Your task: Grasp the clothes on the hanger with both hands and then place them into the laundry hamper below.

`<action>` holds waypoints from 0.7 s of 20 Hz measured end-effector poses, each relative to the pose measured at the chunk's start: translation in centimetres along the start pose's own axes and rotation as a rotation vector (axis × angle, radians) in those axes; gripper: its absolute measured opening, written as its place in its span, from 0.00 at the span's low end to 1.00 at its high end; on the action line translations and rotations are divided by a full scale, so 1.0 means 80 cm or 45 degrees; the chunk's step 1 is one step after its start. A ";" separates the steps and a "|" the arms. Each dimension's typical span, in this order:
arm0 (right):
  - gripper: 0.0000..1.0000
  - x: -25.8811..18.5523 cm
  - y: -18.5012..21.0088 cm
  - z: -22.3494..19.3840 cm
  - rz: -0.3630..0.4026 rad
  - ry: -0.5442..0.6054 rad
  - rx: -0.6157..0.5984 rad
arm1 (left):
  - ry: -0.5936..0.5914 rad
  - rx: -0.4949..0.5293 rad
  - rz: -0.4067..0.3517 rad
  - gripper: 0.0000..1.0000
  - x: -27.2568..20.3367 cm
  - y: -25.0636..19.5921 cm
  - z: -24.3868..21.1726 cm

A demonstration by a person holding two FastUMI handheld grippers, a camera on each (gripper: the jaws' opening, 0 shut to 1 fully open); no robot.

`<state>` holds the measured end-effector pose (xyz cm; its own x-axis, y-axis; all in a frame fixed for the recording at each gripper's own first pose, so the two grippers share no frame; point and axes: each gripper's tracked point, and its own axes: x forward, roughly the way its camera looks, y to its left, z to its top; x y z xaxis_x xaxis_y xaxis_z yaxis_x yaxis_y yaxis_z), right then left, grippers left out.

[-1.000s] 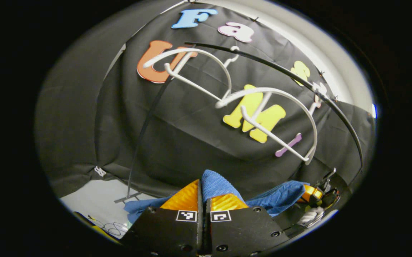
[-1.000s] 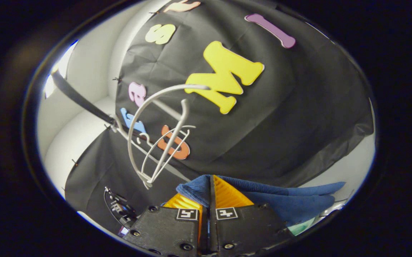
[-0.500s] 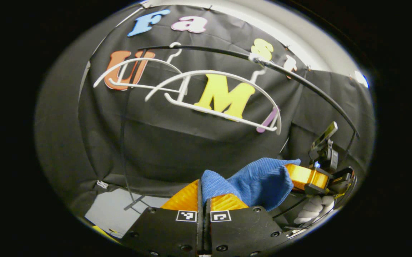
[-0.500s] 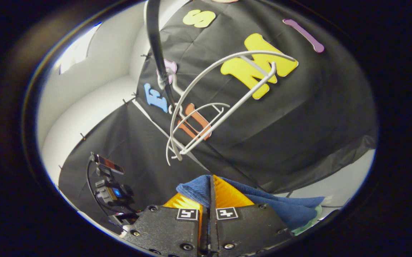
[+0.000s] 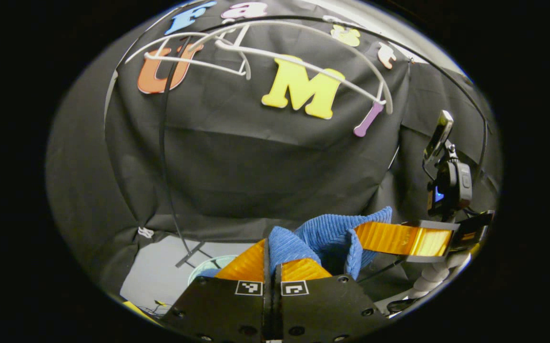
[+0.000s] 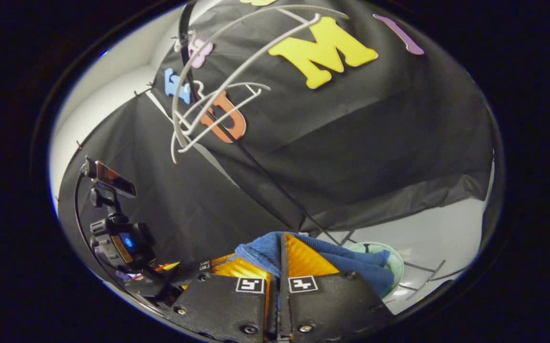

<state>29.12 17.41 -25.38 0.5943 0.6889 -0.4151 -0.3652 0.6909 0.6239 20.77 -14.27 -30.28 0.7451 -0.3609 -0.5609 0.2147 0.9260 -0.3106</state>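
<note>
A: Both claws, left (image 5: 271, 257) and right (image 6: 280, 259), are clamped tight on the blue cloth (image 5: 332, 233), off the hangers (image 5: 275, 52) above.

B: Hamper (image 6: 389, 262) sits just below. I'd lower both evenly, release over its rim.

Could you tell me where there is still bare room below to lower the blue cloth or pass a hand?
Bare pale floor lies between the black wall cloth's hem and the green hamper, and left of the rack's foot in the left gripper view. It is crowded around the blue cloth, where the left gripper and right gripper pinch it close together.
</note>
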 end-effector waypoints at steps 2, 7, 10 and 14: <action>0.06 0.007 -0.019 -0.025 -0.065 0.051 -0.032 | 0.058 -0.041 0.033 0.00 0.012 0.014 -0.037; 0.06 0.038 -0.063 -0.077 -0.201 0.206 -0.098 | 0.197 -0.073 0.141 0.00 0.020 0.045 -0.095; 0.06 0.044 -0.082 -0.115 -0.278 0.304 -0.155 | 0.270 -0.093 0.197 0.06 0.016 0.056 -0.135; 0.06 0.045 -0.099 -0.140 -0.378 0.399 -0.206 | 0.352 -0.066 0.257 0.00 0.015 0.067 -0.165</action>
<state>26.14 16.89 -39.20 0.4537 0.4716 -0.7561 -0.3340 0.8767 0.3463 14.47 -11.18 -42.77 0.5686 -0.1937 -0.7995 0.0425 0.9775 -0.2066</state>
